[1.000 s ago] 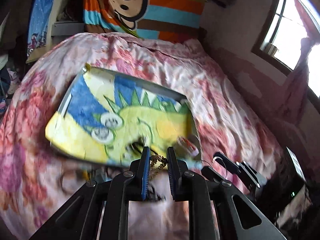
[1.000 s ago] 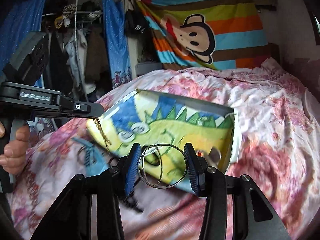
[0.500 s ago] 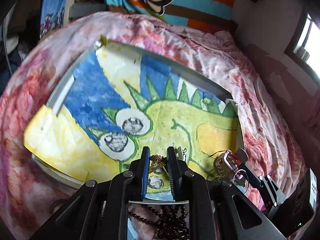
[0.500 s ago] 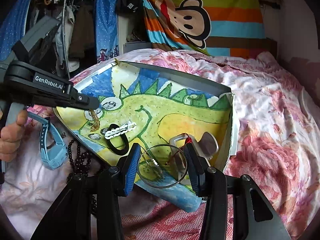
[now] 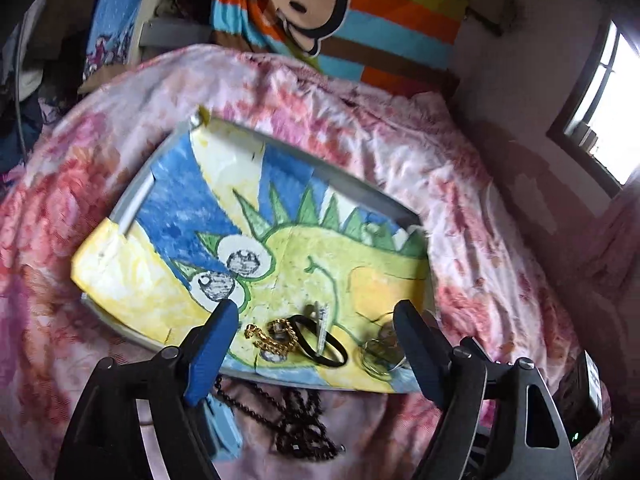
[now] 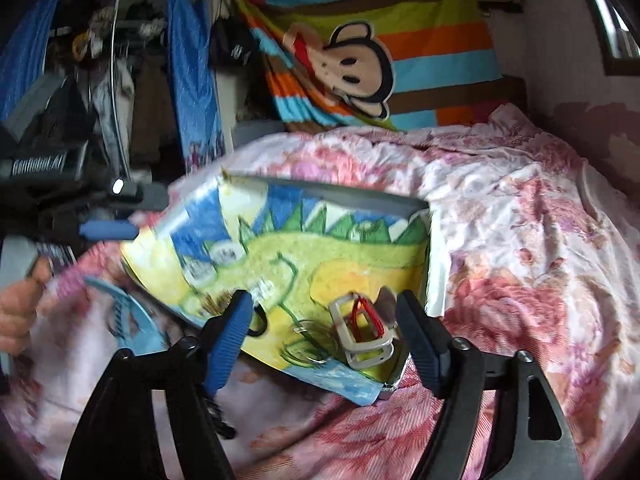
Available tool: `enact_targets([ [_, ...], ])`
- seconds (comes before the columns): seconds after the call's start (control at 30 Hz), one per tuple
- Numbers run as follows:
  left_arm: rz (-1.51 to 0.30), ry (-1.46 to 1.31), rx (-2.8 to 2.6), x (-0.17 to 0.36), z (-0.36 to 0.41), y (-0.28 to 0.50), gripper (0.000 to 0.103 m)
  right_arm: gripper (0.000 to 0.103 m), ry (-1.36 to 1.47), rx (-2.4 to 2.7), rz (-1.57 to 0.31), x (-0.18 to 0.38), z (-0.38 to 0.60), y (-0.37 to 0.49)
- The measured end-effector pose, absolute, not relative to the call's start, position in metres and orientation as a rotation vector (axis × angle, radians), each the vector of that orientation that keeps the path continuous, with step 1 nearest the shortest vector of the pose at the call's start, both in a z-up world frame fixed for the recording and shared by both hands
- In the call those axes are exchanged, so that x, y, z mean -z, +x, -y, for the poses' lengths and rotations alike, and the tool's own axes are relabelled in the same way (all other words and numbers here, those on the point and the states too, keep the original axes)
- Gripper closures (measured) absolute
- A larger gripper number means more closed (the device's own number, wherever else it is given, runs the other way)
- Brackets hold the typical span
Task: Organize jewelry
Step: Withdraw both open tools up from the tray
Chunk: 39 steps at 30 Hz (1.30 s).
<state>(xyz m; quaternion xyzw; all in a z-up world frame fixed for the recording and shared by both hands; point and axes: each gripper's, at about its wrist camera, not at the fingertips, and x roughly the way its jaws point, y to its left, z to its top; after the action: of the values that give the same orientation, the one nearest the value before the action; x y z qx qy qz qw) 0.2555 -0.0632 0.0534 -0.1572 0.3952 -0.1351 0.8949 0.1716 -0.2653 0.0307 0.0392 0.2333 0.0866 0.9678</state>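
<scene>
On a bed spread with a pink floral quilt (image 5: 460, 184), I sort jewelry into a shallow grey tray (image 5: 360, 196) lined with a child's painted dinosaur picture (image 5: 304, 256). My left gripper (image 5: 316, 344) hangs over the tray's near edge, its jaws opening with nothing pressed between them; directly beneath lies a gold chain (image 5: 272, 336), loose on the paper. Just right of it sit a black band (image 5: 324, 344) and a small white clip (image 5: 322, 320). My right gripper (image 6: 326, 328) is likewise opening, empty, above the tray's near right corner, where thin wire hoops (image 6: 308, 344) lie just beside a silver square-framed piece threaded with red cord (image 6: 364, 332). By my reckoning the job is well along but unfinished: five pieces rest in the tray, while a dark beaded necklace (image 5: 296, 424) and a light blue plastic item (image 6: 128, 316), perhaps a watch strap, lie on the quilt just outside the tray's near left side. Those look like the next pickups. As for writing, the body of the left gripper, seen from the right camera, carries a white printed label (image 6: 38, 165), too blurred to read. A striped blanket (image 6: 400, 56) at the far wall shows a cartoon monkey face, with no legible brand text.
</scene>
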Motion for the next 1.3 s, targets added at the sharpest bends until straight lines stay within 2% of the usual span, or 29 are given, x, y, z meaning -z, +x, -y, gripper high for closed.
enact_targets([
  [0.13,-0.727,-0.287,0.251,-0.083,0.056,0.219,0.011,0.011,0.125,-0.177,-0.399,-0.057,0.265,0.143],
  [0.3,-0.584,-0.262,0.195,-0.115,0.040,0.166,0.001,0.002,0.106,-0.185,-0.328,-0.090,0.256,0.102],
  [0.53,-0.463,-0.165,0.152,-0.141,0.027,0.102,0.000,0.001,0.057,-0.207,-0.229,-0.129,0.240,0.039],
  [0.8,-0.382,-0.114,0.111,-0.139,0.007,0.039,0.000,0.001,0.053,-0.236,-0.199,-0.141,0.227,-0.011],
  [1.07,-0.379,-0.082,0.069,-0.106,-0.016,0.004,0.000,0.002,0.013,-0.227,-0.208,-0.116,0.216,-0.046],
  [1.3,-0.468,-0.099,0.097,-0.063,-0.035,0.005,0.000,0.002,-0.008,-0.190,-0.346,-0.076,0.219,-0.043],
])
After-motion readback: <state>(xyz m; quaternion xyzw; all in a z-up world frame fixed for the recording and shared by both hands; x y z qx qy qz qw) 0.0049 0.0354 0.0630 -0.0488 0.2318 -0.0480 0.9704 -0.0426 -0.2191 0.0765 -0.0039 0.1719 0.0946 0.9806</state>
